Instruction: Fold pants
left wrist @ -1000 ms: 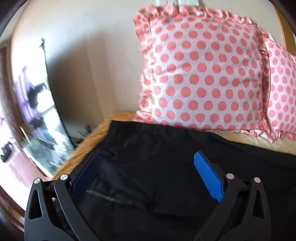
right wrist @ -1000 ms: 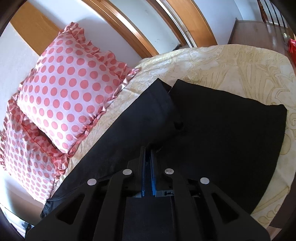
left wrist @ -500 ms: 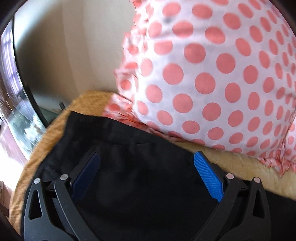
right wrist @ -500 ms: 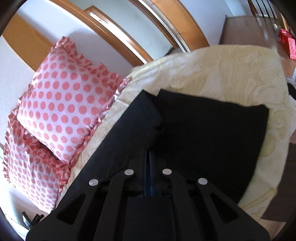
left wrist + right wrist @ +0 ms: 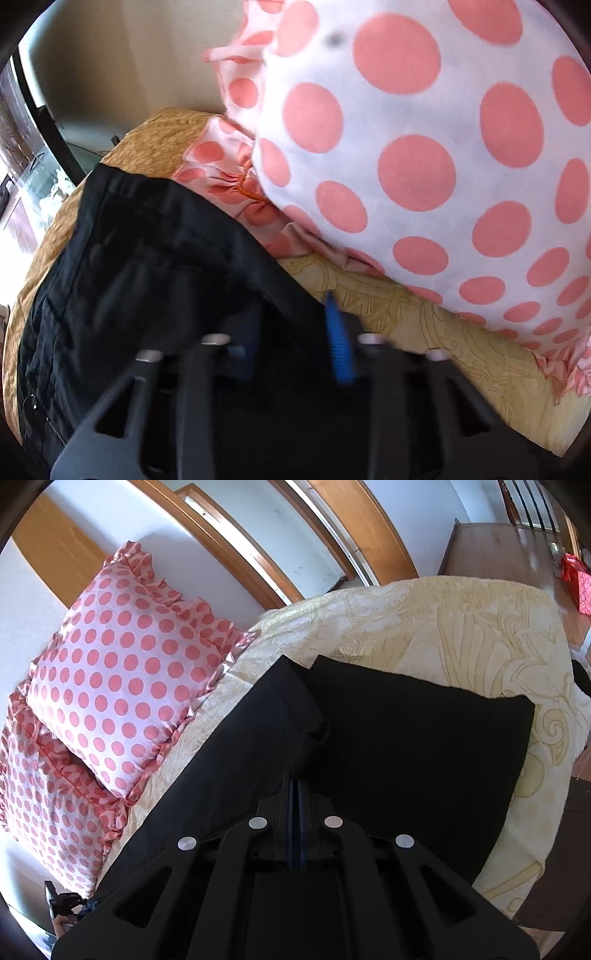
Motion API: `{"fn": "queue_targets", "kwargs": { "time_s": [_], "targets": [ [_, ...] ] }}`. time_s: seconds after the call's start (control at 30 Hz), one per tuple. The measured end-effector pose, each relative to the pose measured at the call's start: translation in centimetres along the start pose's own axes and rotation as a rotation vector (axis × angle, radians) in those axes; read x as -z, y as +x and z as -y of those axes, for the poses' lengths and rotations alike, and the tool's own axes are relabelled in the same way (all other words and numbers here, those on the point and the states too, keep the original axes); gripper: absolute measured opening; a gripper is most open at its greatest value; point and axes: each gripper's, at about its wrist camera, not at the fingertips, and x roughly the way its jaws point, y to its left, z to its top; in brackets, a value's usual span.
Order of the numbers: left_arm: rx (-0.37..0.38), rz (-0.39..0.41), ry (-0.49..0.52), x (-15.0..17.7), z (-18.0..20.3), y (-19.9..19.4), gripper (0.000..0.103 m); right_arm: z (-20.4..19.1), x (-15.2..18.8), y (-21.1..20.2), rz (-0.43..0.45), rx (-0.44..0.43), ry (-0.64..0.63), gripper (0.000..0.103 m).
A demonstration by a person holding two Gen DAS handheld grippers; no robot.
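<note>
Black pants [image 5: 406, 746] lie on a cream patterned bedspread [image 5: 461, 627]; their far ends lie flat toward the foot of the bed. My right gripper [image 5: 295, 786] is shut on a fold of the pants and holds it up a little. In the left wrist view the waist end of the pants [image 5: 147, 266] lies by the bed's left edge. My left gripper [image 5: 295, 321] sits over the pants' upper edge, its blue pads narrowed around the cloth, with motion blur.
Two pink polka-dot pillows [image 5: 122, 679] lean at the head of the bed; one [image 5: 424, 147] is very close above my left gripper. Wooden door frames [image 5: 332, 535] and wooden floor [image 5: 498, 546] lie beyond the bed. The bed edge [image 5: 33, 280] drops at left.
My left gripper moved toward the pillow and its jaws narrowed from wide open onto the pants' edge. My right gripper stayed shut on the fold while its view shifted slightly.
</note>
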Motion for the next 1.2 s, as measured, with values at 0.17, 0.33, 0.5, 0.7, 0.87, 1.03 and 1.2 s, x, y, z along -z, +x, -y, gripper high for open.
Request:
{"fn": "queue_targets", "kwargs": {
  "time_s": [0.17,0.33,0.5,0.7,0.87,1.03,1.2],
  "targets": [
    [0.065,0.093,-0.034,2.5,-2.6,-4.1,0.013,0.0,-0.5,0.0,-0.002,-0.027,0.000,0.002],
    [0.108,0.217,-0.014,7.1,-5.1,-10.1,0.013,0.4,-0.9,0.3,-0.042,-0.055,0.031,0.004],
    [0.106,0.260,0.018,9.9,-6.7,-13.1,0.013,1.6,-1.0,0.6,-0.078,-0.092,0.116,0.034],
    [0.098,0.264,0.032,11.0,-6.6,-14.0,0.013,1.9,-1.5,0.4,-0.056,-0.126,0.170,0.038],
    [0.094,0.268,0.032,11.2,-6.6,-14.0,0.013,1.2,-1.7,1.6,-0.075,-0.074,0.144,0.031],
    [0.094,0.284,0.031,11.9,-7.2,-15.0,0.012,0.6,-2.3,2.3,-0.051,-0.073,0.085,0.006],
    [0.112,0.341,0.031,13.8,-8.4,-17.9,0.012,-0.3,-3.9,-1.1,0.049,-0.144,0.024,0.006]
  ]
}}
